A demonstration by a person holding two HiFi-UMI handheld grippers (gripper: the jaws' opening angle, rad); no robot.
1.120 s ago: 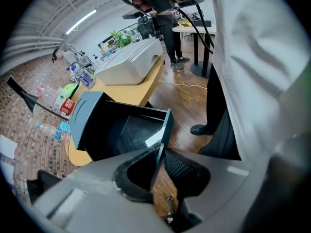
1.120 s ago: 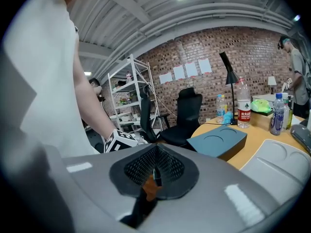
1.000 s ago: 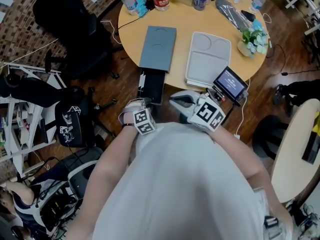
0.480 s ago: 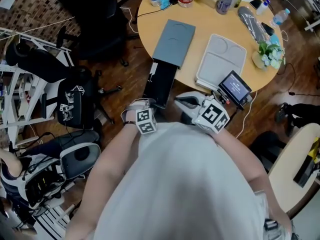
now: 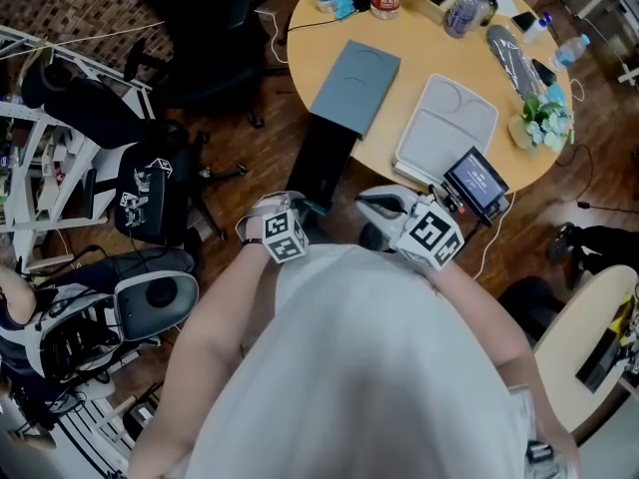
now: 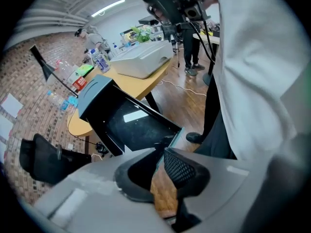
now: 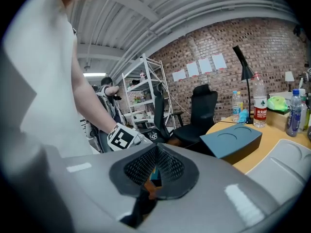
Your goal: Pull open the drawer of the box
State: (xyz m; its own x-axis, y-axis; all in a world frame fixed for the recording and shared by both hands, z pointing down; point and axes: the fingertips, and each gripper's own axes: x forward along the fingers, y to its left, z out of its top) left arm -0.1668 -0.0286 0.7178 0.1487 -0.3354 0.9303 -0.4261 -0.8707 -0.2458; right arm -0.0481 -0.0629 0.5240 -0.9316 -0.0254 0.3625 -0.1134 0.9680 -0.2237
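Left gripper view: dark drawer [image 6: 138, 126] interior

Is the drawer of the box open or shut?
Open. The drawer sticks far out of the box, past the edge of the table; the left gripper view shows its dark inside.

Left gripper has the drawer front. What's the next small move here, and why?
Probably stop pulling and hold steady. The left gripper is clamped on the front lip of the drawer, which is already drawn almost wholly out of the box and overhangs the round table's edge; more pull might slide it free.
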